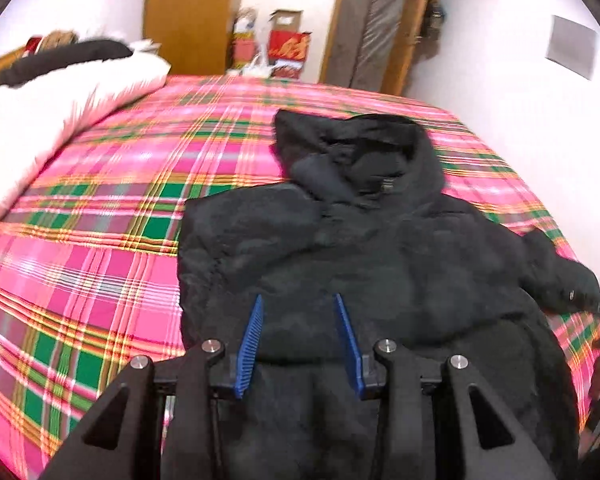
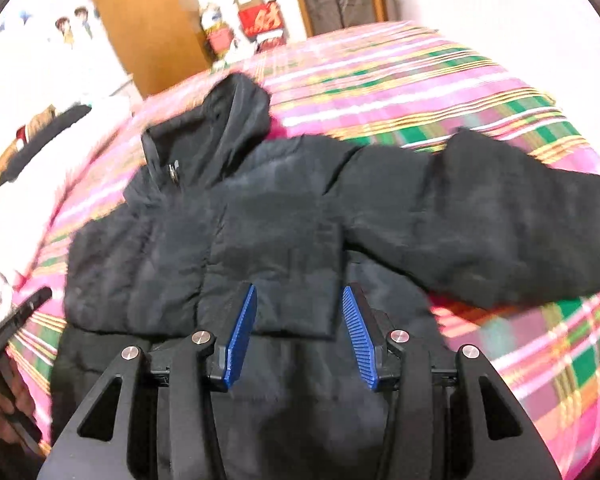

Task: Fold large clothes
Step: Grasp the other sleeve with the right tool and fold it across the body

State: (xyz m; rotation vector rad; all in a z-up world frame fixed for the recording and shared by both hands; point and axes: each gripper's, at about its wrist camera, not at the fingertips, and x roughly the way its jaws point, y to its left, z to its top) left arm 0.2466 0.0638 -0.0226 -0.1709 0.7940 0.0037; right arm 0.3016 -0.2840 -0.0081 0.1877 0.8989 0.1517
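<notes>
Bed (image 1: 112, 208) under pink, green and yellow plaid sheet, filling most of both views; white duvet (image 1: 40, 120) heaped at far left.

Black hooded jacket (image 1: 340, 248) spread front-up across middle of bed, hood (image 1: 352, 148) toward far side, hem toward near edge beneath both tools. One side apparently folded across chest already, its straight edge crossing the front in right wrist view; opposite sleeve (image 2: 500, 224) lying outstretched to the right over plaid, unfolded.

Left gripper (image 1: 298, 300) poised over lower front of jacket, blue pads well apart, nothing between them. Right gripper (image 2: 298, 296) likewise over lower front, near edge of folded panel, jaws spread and empty; contact with cloth not discernible.

Zipper pull (image 2: 174, 172) visible at collar, below hood.

Step in hand, by judgement: sleeve-and-side folding, half done. Next move likely calls for right tool travelling right to outstretched sleeve, closing on cuff or mid-sleeve, then carrying it left across chest; padded fabric thick, so deep bite advisable to avoid slipping. Motion blur softening detail throughout.
</notes>
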